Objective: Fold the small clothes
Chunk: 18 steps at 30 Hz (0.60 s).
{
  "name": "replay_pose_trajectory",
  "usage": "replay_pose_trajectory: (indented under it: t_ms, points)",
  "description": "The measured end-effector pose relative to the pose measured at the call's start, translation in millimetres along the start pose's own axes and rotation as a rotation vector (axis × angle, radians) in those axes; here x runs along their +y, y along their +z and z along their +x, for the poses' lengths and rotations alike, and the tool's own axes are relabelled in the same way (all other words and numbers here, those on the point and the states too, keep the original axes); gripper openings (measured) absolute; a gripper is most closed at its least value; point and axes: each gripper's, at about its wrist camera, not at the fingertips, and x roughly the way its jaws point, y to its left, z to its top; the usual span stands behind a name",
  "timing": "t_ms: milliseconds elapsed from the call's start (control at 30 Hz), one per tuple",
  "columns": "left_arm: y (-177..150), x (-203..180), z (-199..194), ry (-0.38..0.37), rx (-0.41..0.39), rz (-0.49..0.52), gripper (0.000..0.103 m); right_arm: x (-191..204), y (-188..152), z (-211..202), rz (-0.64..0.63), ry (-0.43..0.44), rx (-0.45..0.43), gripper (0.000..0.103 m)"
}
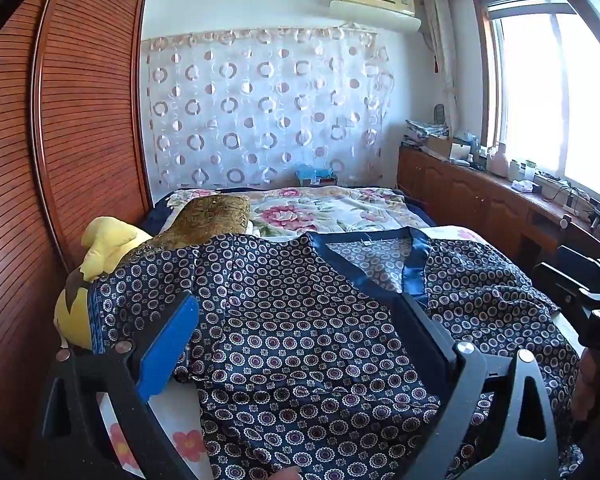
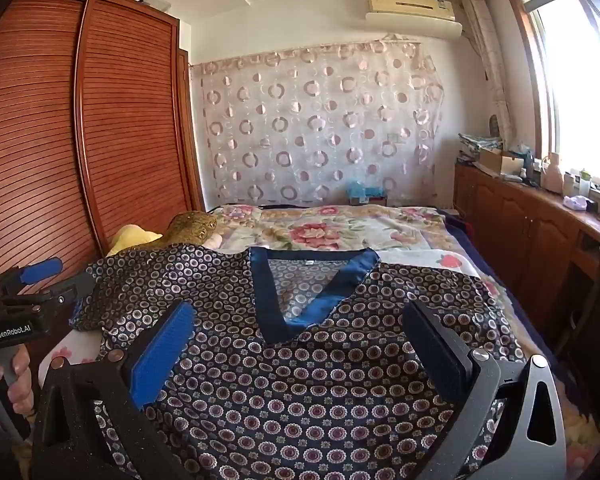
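Note:
A dark blue top with a circle pattern and a plain blue V-neck collar lies spread face up on the bed. It also shows in the right wrist view. My left gripper is open over its left half, with nothing between the fingers. My right gripper is open over the chest below the collar, also empty. The left gripper also shows in the right wrist view at the far left. The right gripper shows at the right edge of the left wrist view.
The bed has a floral cover. A yellow plush toy and a gold cushion lie at the left by the wooden wardrobe. A low wooden cabinet with clutter runs along the right under the window.

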Motion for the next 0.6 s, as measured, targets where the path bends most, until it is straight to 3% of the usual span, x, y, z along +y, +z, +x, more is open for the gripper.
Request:
replay_pose_trajectory:
  t_ms: [600]
  points:
    - [-1.4, -1.9, -1.3, 0.001, 0.004, 0.001, 0.097, -1.8, 0.5, -0.2, 0.005, 0.000, -0.009, 0.103]
